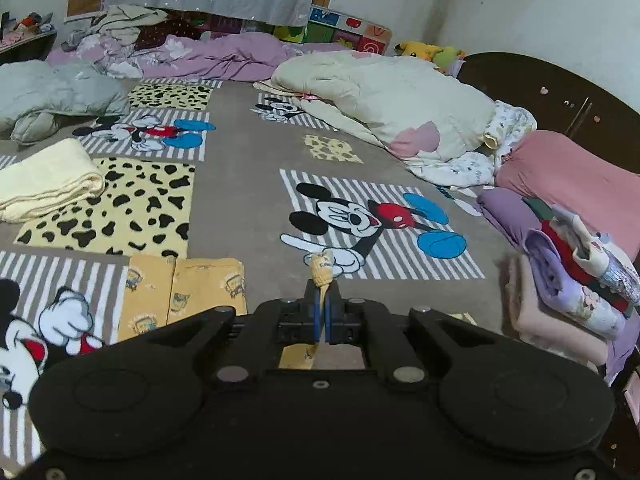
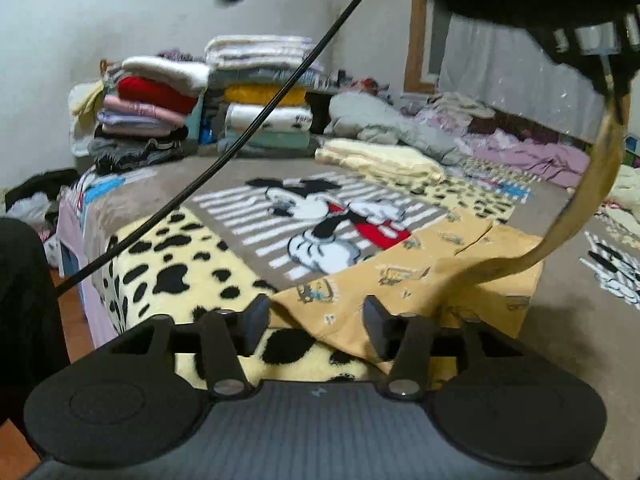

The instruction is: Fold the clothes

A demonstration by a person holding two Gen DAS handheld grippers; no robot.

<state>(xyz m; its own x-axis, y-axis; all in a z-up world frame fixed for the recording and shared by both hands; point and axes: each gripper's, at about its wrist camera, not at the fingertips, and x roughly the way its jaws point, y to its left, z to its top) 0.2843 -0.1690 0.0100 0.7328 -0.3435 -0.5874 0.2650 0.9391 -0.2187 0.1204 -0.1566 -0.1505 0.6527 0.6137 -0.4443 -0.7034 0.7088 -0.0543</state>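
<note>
A yellow printed garment (image 2: 420, 276) lies on the cartoon-mouse blanket (image 2: 320, 216) near the bed's front edge. My right gripper (image 2: 316, 320) is open, its fingers (image 2: 256, 320) wide apart on either side of the garment's near corner. My left gripper (image 1: 321, 292) is shut on a bunched end of the same garment (image 1: 320, 268), which sticks out past the blue pads (image 1: 317, 312). In the right wrist view that left gripper (image 2: 600, 52) hangs high at the top right, with a strip of the yellow cloth (image 2: 596, 184) stretched up to it. The rest of the garment (image 1: 184, 292) lies flat at the lower left.
A folded cream towel (image 1: 44, 184) and grey duvet (image 1: 52, 92) lie at the left. A cream duvet (image 1: 380, 108), pink pillow (image 1: 572, 184) and a stack of folded clothes (image 1: 572, 288) sit at the right. Tall folded stacks (image 2: 208, 108) stand beyond the bed. A black cable (image 2: 224, 160) crosses the right wrist view.
</note>
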